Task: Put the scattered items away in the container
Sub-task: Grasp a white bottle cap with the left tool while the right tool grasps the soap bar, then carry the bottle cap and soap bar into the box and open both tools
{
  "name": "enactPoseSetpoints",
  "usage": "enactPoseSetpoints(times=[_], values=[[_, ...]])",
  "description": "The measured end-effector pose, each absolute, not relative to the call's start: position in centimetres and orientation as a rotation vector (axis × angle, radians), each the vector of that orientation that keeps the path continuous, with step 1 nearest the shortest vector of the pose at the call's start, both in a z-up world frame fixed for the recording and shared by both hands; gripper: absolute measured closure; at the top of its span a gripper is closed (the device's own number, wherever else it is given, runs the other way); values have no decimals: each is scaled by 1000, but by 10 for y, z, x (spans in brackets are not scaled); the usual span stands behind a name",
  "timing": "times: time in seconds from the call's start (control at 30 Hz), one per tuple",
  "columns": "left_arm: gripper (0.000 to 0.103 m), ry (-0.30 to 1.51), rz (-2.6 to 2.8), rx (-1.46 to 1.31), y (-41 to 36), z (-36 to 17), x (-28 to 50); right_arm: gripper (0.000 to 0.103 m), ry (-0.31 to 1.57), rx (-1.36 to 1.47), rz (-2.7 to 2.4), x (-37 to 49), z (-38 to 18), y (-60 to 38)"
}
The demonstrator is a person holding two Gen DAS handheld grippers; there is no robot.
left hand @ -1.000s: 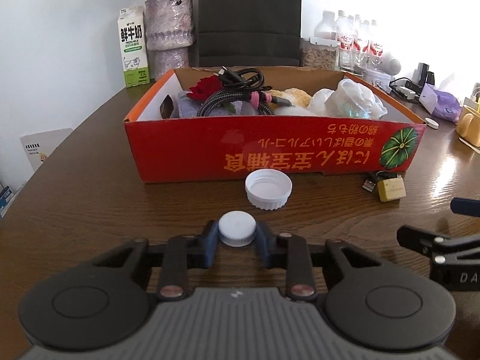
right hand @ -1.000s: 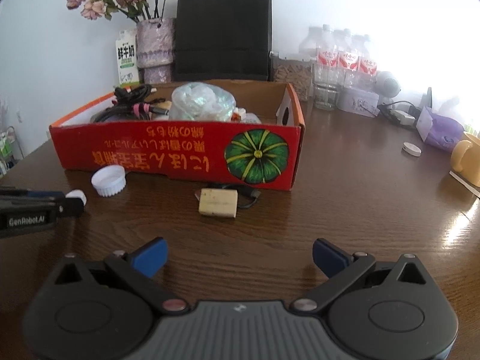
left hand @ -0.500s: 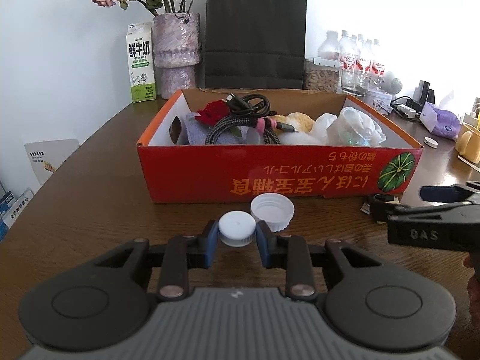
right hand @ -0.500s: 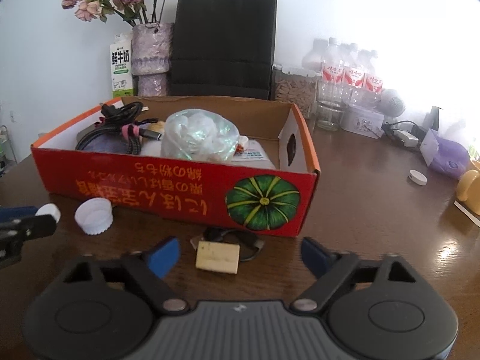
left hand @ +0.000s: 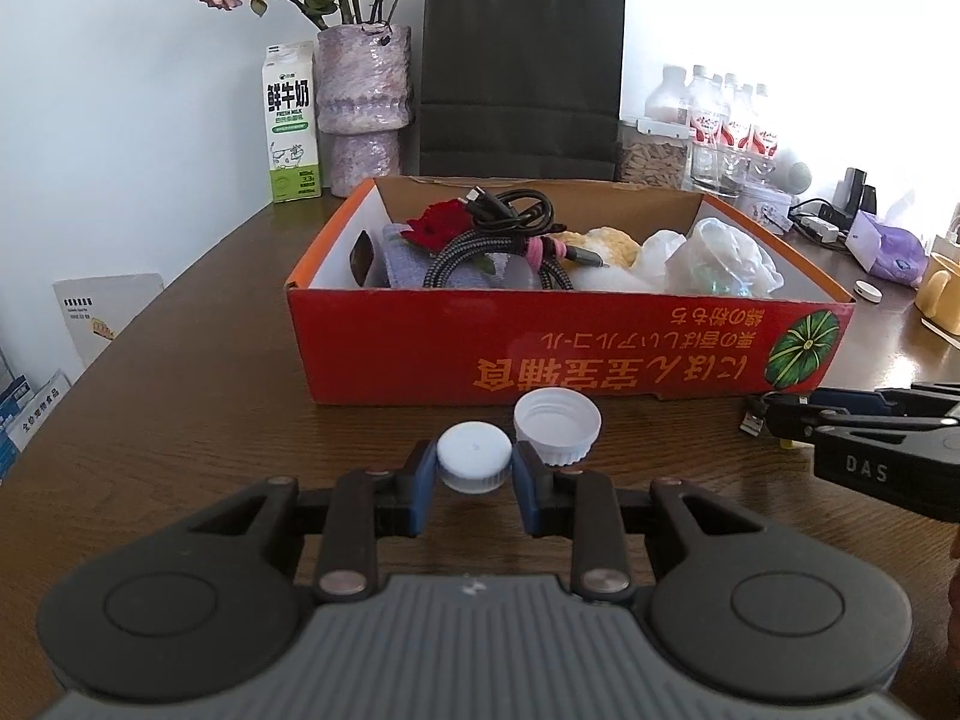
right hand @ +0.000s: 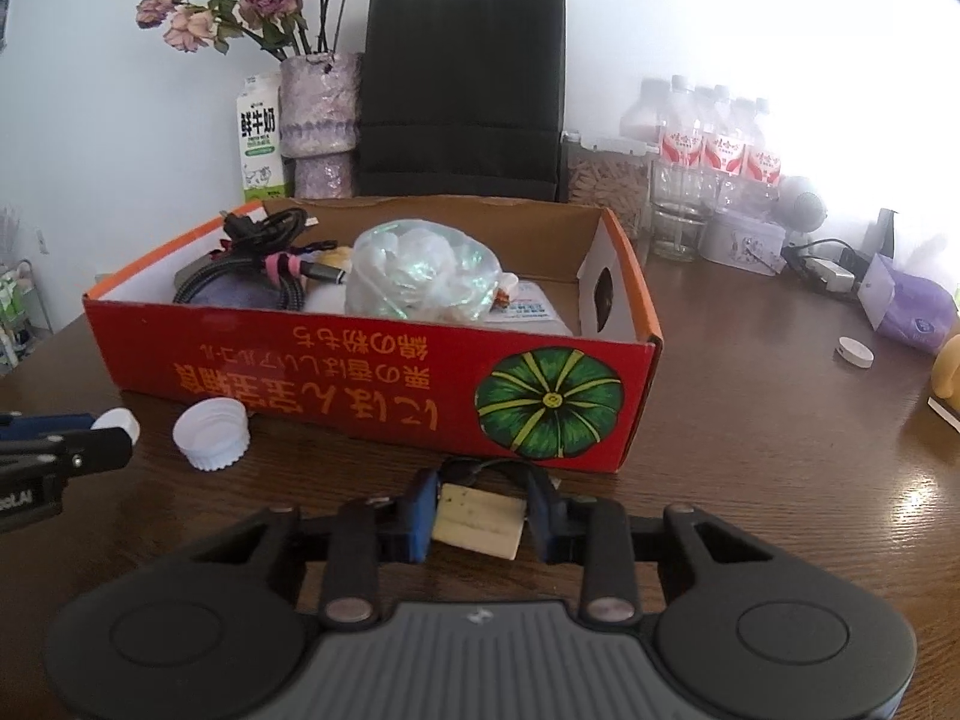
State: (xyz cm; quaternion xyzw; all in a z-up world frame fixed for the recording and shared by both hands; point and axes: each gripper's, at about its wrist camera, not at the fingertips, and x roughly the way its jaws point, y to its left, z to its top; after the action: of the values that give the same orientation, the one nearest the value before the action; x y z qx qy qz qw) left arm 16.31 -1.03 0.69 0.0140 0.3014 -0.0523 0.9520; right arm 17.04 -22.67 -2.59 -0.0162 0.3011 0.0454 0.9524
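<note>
Left wrist view: left gripper (left hand: 474, 471) pinches a small white bottle cap (left hand: 474, 463) by its rim, lifted off the wooden table (left hand: 180, 390) so it can go over the wall of the red cardboard box (left hand: 540, 354).
Right wrist view: right gripper (right hand: 478, 513) jaws are closing around a yellowish padlock (right hand: 478, 519) lying just in front of the box; pads look about touching its 2 ends.
Loose item: larger white cap (left hand: 557, 425) sits open side up on the table near the box front, apparently next to collect.
Box contents: cables (left hand: 510, 228) and a plastic bag (left hand: 720, 264) already inside.
</note>
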Motion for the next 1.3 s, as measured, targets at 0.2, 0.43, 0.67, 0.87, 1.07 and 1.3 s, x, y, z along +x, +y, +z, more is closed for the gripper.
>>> enactPoseSetpoints(times=[0.2,0.43,0.67,0.87,1.07,1.3], values=[[75,602,-110,26,-10,11,161,73,590,-7,111,161,-19,-231],[75,533,-132,8,-10,34,153,73,513,18,128,149,5,-236],[75,441,-134,15,-21,63,157,73,394,16,138,146,43,-236],[75,389,-140,0,-34,81,170,73,325,19,140,159,66,-232],[74,346,-142,7,-47,90,188,73,293,22,139,182,75,-226],[74,323,-139,26,-59,90,222,73,255,65,114,214,68,-226]])
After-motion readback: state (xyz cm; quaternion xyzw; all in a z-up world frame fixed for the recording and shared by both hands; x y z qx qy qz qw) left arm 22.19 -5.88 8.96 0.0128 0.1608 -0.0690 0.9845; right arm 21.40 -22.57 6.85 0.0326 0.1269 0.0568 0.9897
